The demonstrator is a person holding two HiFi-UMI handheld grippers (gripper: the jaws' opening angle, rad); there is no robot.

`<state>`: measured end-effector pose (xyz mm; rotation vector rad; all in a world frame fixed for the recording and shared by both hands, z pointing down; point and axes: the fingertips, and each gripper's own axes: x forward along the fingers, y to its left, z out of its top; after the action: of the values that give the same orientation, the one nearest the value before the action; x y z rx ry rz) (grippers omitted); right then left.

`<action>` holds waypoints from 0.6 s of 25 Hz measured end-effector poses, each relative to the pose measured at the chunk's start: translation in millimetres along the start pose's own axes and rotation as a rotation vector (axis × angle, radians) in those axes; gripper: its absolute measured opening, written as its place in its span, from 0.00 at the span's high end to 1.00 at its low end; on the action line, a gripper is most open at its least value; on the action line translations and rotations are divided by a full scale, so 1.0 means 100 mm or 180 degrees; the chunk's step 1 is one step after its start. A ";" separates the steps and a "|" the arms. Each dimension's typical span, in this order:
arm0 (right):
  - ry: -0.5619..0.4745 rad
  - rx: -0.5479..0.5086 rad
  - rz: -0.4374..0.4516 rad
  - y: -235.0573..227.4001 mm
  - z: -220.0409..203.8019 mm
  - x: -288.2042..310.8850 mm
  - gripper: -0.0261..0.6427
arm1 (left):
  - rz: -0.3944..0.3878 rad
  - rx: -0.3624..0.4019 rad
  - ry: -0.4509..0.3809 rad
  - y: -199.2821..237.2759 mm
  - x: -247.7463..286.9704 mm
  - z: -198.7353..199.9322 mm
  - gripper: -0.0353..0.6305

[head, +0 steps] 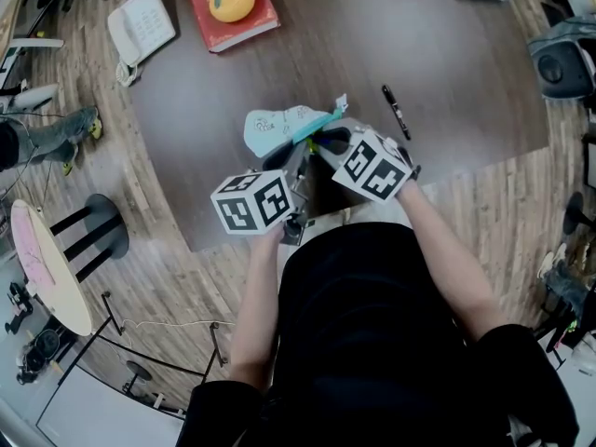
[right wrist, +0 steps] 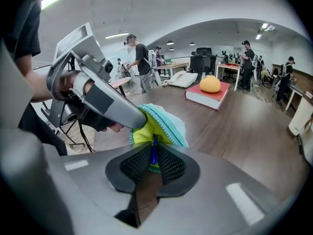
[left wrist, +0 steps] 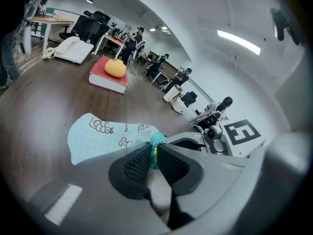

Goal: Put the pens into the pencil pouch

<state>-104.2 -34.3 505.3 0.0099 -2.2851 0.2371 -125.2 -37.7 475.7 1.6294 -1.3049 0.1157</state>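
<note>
Now your left gripper [left wrist: 153, 151] is pinched on the teal edge of the pouch [left wrist: 108, 137], with the pads pressed together on the fabric at the end nearest you. Your right gripper [right wrist: 153, 156] is clamped on the same end, its pads closed on a blue tab and the teal zip edge at the mouth. From that gripper's view the mouth gapes a little and shows yellow lining. Your two grippers sit close together, with the left one's body just up and left of the mouth in the right gripper view.

From your head view, the light blue pouch stretches away from the grippers over the dark table [head: 456, 82]. You cannot tell whether its far end rests on the wood.

One black pen [head: 396, 111] lies on the table to the right of the pouch, apart from it and from both grippers.

Farther off, a red book [head: 251, 24] with an orange [head: 230, 1] on top sits beside a white phone [head: 141, 25].
</note>
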 end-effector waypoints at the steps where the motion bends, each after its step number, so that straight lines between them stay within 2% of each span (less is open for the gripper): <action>1: -0.0004 0.0002 -0.0002 0.00 0.01 0.01 0.89 | -0.0005 0.0004 0.0002 0.00 0.00 0.01 0.90; 15: -0.0010 -0.0008 -0.0032 -0.01 0.06 0.08 0.89 | -0.0009 0.0027 0.0019 0.07 -0.02 0.04 0.90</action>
<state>-114.0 -36.4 507.1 0.0206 -2.2880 0.2293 -133.1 -38.5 476.8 1.6371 -1.2991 0.1244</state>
